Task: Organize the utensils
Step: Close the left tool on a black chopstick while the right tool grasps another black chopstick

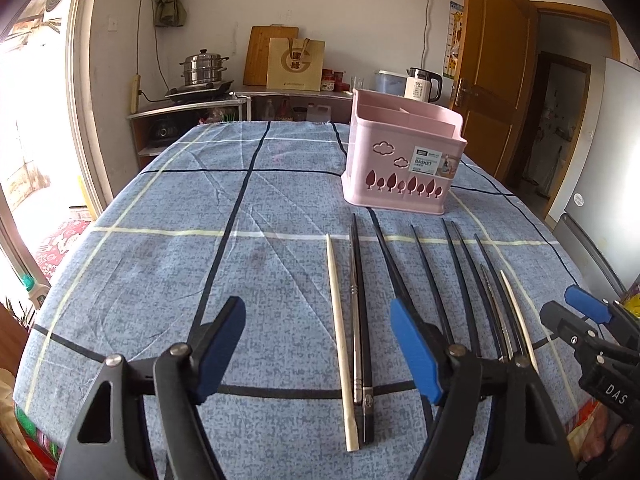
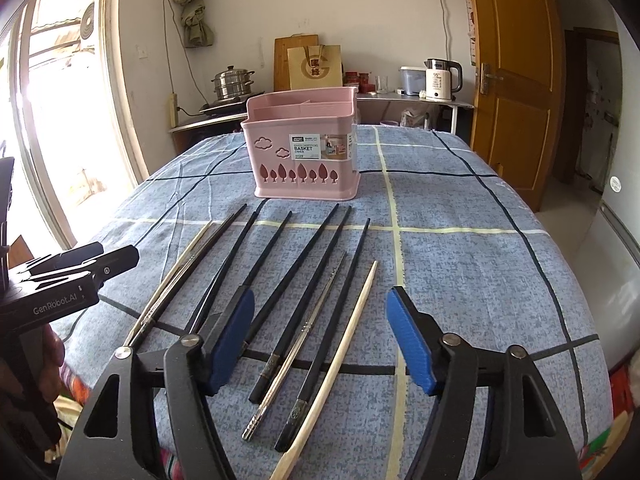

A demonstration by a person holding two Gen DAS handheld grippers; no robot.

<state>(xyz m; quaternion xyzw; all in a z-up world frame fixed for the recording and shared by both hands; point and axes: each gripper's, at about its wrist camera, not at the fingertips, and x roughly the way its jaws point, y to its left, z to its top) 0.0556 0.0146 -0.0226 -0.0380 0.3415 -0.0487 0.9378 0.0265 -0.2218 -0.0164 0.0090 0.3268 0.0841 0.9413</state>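
Observation:
Several chopsticks lie side by side on the blue checked tablecloth: black ones (image 2: 294, 270), a metal one (image 2: 298, 342) and pale wooden ones (image 2: 348, 330). In the left wrist view a wooden chopstick (image 1: 338, 340), a metal one (image 1: 354, 320) and a black one (image 1: 362, 320) lie between my fingers. A pink divided utensil basket (image 1: 400, 160) stands beyond them, also in the right wrist view (image 2: 306, 152). My left gripper (image 1: 320, 352) is open above the near chopsticks. My right gripper (image 2: 320, 340) is open above the right-hand chopsticks. Both are empty.
The tablecloth (image 1: 160, 260) covers the whole table. A counter at the back holds a steel steamer pot (image 1: 204, 68), a paper bag (image 1: 294, 64) and a kettle (image 1: 422, 85). A wooden door (image 2: 516, 72) stands at the right. The other gripper shows at the left edge (image 2: 60, 284).

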